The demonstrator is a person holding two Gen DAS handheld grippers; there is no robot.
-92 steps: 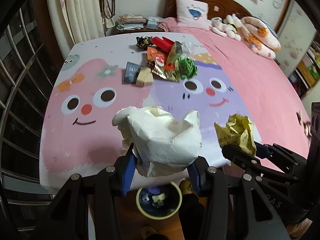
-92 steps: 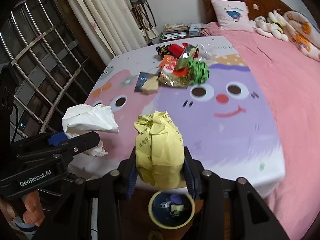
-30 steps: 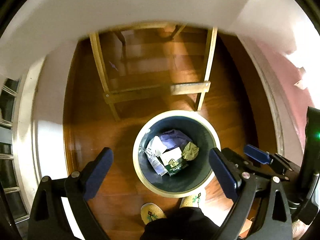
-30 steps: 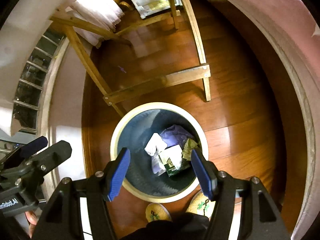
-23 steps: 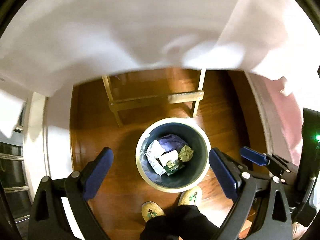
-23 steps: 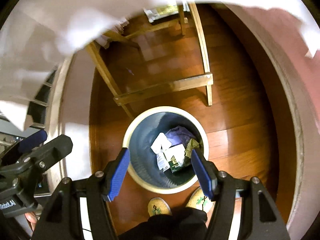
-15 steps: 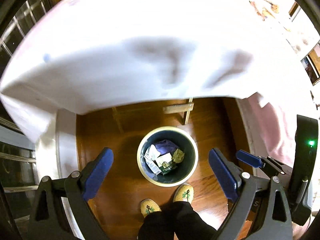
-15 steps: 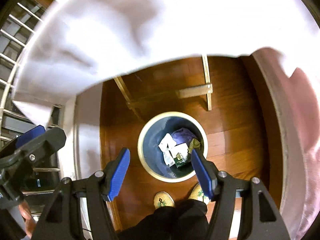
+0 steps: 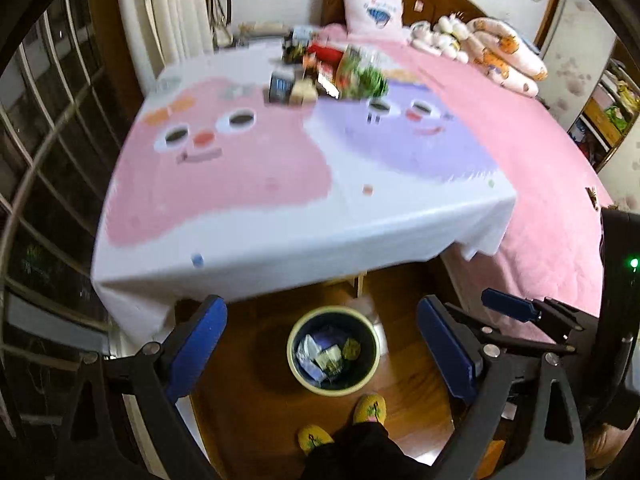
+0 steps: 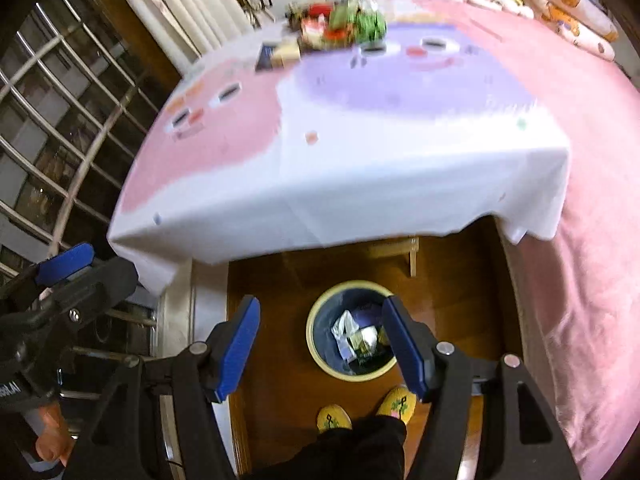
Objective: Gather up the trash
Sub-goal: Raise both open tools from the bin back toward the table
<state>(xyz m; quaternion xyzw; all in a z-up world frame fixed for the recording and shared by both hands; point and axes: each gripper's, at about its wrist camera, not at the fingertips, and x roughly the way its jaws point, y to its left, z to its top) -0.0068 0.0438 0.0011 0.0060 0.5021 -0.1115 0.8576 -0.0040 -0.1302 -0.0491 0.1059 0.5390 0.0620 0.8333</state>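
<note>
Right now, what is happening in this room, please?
A person is clearing trash from a table with a gripper in each hand. Both the left gripper and the right gripper are open and empty, above a trash bin on the floor that already holds crumpled papers. A pile of wrappers is still lying at the far end of the tablecloth.
</note>
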